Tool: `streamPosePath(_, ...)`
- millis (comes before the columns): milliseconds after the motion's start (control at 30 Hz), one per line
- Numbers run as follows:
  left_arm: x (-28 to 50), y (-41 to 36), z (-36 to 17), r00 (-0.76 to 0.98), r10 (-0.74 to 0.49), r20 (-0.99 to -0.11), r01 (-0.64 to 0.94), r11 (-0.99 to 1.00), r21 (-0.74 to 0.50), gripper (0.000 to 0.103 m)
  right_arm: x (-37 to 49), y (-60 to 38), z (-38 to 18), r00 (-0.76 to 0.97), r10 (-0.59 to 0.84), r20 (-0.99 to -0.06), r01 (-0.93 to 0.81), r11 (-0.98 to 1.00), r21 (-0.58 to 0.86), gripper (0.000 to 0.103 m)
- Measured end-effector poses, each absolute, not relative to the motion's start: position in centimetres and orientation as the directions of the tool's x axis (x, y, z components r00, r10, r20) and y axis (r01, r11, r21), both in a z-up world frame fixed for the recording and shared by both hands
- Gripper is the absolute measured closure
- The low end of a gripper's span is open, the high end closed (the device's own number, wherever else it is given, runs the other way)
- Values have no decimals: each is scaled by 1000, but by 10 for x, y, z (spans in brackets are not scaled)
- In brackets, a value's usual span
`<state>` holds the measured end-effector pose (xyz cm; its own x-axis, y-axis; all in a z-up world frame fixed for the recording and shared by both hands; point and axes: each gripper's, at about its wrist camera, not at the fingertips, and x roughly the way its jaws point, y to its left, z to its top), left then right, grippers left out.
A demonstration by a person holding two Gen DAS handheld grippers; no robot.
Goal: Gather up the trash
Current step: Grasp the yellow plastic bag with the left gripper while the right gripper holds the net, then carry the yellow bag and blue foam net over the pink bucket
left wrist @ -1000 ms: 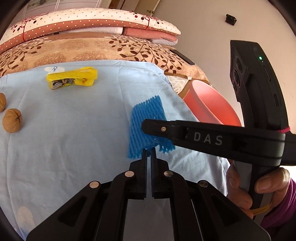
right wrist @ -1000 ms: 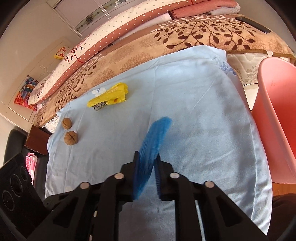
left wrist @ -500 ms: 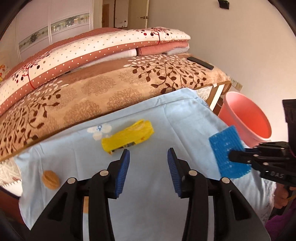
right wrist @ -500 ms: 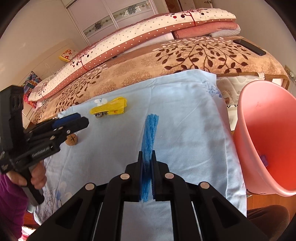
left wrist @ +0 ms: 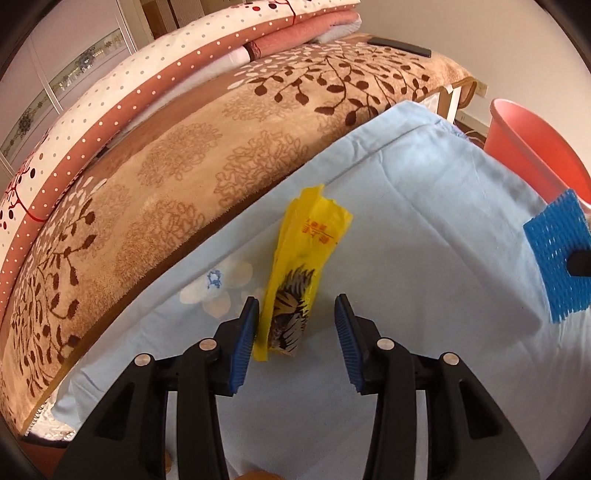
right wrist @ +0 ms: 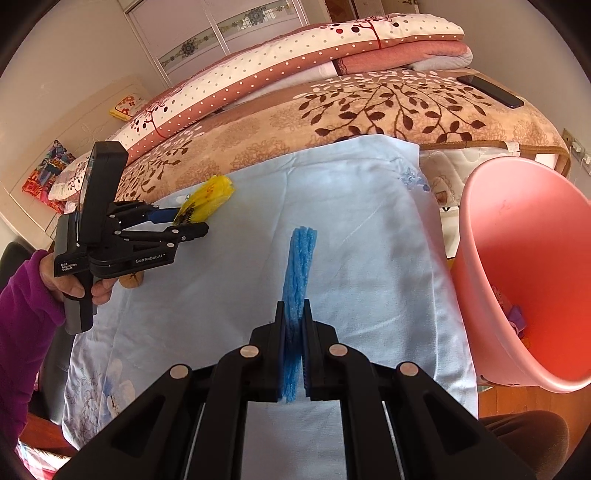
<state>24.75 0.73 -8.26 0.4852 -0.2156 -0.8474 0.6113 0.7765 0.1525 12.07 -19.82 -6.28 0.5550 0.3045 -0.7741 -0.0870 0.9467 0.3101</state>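
Left tool [left wrist: 295, 325] gapes wide around the yellow wrapper [left wrist: 299, 280]; right tool [right wrist: 293, 328] clamps the blue foam net [right wrist: 297, 266].

A home bedroom. Folded quilts [right wrist: 295, 62] and a leaf-patterned blanket [right wrist: 369, 114] are stacked on a bed across the upper frame, with wardrobe doors [right wrist: 221, 26] behind at top.

"GenRobot.AI", seemingly, on left gripper [right wrist: 184, 225]
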Motion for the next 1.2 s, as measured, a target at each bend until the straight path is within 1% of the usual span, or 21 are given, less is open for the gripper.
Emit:
streamPosePath(100, 248, 11, -83, 490, -236, -839, 605, 785, 132, 60, 121, -198, -63, 553, 303, -776, -84, 947, 310, 97)
streamPosePath(167, 245, 14, -81, 491, -271, -828, 598, 796, 94, 60, 121, -197, -62, 555, 303, -775, -89, 948, 307, 97)
streamPosePath(200, 243, 14, -79, 496, -288, -819, 592, 802, 76, 65, 121, -196, -62, 555, 303, -775, -92, 948, 305, 97)
streamPosePath(233, 241, 15, -77, 499, -296, -815, 585, 808, 65, 77, 121, -195, -62, 556, 304, -774, -95, 948, 303, 97)
streamPosePath(333, 237, 17, -74, 498, -327, -803, 560, 829, 10, 87, 119, -194, -61, 558, 307, -771, -102, 947, 304, 97)
streamPosePath(500, 217, 16, -65, 514, -355, -781, 523, 851, -43, 88, 114, -196, -53, 582, 315, -750, -114, 944, 308, 97)
streamPosePath(633, 192, 11, -49, 527, -422, -738, 497, 857, -136, 88, 108, -201, -45, 607, 318, -729, -121, 943, 311, 97)
streamPosePath(833, 161, -12, -34, 534, -469, -704, 469, 857, -215, 88, 96, -213, -34, 644, 307, -701, -124, 946, 301, 96)
streamPosePath(1033, 133, -43, -21, 579, -468, -667, 441, 869, -227, 88, 82, -236, -23, 695, 258, -671, -90, 957, 275, 96)
streamPosePath(1200, 115, -75, -14, 598, -478, -643, 450, 864, -224, 88, 71, -263, -15, 735, 197, -649, -39, 968, 249, 96)
